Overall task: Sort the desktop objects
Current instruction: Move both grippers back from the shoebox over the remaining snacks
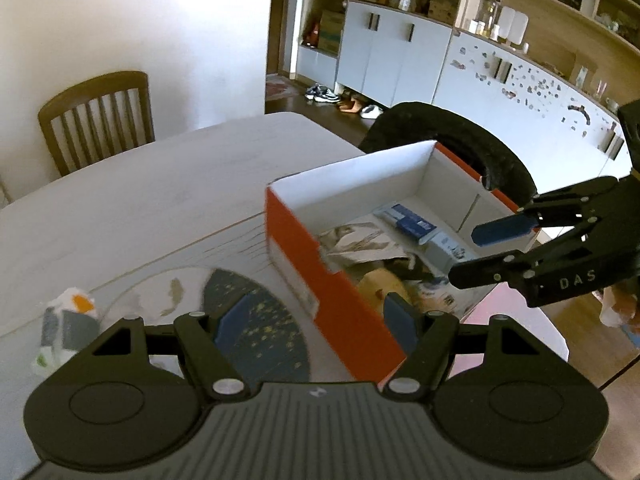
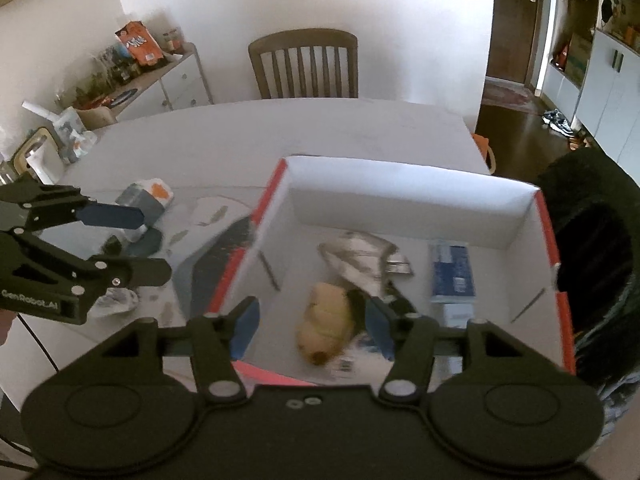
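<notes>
The orange box [image 2: 404,216] sits on the counter [image 2: 280,132] with its white inside showing. It already holds a blue carton [image 2: 452,272] at about 3 o'clock, a crumpled grey wrapper [image 2: 360,252] near the middle, and a tan soft lump [image 2: 324,320] at 6 o'clock.

The right gripper [image 2: 312,320] hangs over the box's near edge, jaws spread wide, nothing between them. The left gripper [image 1: 312,320] hovers over the counter by the box's orange side wall, also wide apart and empty.

Still on the counter, at 9 o'clock from the box, lies a small white packet with an orange spot [image 1: 70,312], with a dark blue speckled mat [image 1: 260,320] between it and the box. More crumpled bits [image 2: 116,300] lie near the left gripper in the right wrist view; they are too blurred to name.

The packet looks light and soft, likely to crumple and slide on the smooth top. I judge a pinch across its narrow middle, jaws closing gently, would hold it best; grabbing a loose corner risks it tearing or slipping out on the way to the box.
</notes>
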Available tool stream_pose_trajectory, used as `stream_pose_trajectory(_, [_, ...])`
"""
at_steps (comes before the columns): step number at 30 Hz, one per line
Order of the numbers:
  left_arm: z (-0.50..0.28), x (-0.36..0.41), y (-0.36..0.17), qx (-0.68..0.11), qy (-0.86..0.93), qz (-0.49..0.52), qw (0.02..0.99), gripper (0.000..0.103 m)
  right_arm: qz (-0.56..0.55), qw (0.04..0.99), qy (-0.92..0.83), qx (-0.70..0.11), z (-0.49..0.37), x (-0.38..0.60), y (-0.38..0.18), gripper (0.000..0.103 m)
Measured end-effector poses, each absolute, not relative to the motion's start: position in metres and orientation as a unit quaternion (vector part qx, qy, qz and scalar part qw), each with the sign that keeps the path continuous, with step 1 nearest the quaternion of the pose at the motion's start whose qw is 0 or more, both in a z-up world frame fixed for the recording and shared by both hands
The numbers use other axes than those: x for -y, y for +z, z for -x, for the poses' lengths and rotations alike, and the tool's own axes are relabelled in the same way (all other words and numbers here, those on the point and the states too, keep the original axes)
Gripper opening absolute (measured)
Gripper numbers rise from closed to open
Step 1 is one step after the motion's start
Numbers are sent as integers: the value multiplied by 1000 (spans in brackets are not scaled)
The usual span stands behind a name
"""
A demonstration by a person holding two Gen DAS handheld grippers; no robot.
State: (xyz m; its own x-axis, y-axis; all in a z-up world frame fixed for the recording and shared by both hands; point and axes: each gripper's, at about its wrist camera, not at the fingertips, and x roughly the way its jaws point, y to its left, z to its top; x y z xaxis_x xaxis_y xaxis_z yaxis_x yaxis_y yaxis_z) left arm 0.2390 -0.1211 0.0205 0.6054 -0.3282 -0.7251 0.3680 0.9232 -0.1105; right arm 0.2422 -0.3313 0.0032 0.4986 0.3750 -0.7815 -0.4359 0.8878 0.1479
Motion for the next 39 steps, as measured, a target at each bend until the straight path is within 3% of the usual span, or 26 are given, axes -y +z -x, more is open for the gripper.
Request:
stream_pose_trajectory(26, [-223, -15, -4, -411, -114, -4, 904, 82, 79, 842, 299, -441, -197, 186, -15, 73])
stream_pose_trajectory(32, [-235, -40, -20, -434, -96, 13, 896, 87, 74, 840, 305, -443, -198, 160, -24, 80])
stream_pose_trajectory(35, [-240, -51, -31, -444, -79, 23, 892, 95, 76, 843, 299, -441, -197, 145, -29, 82])
stream_pose_trajectory(39, [-244, -63, -44, -453, -53, 27, 890, 95, 84, 849, 291, -433, -194, 119, -38, 83])
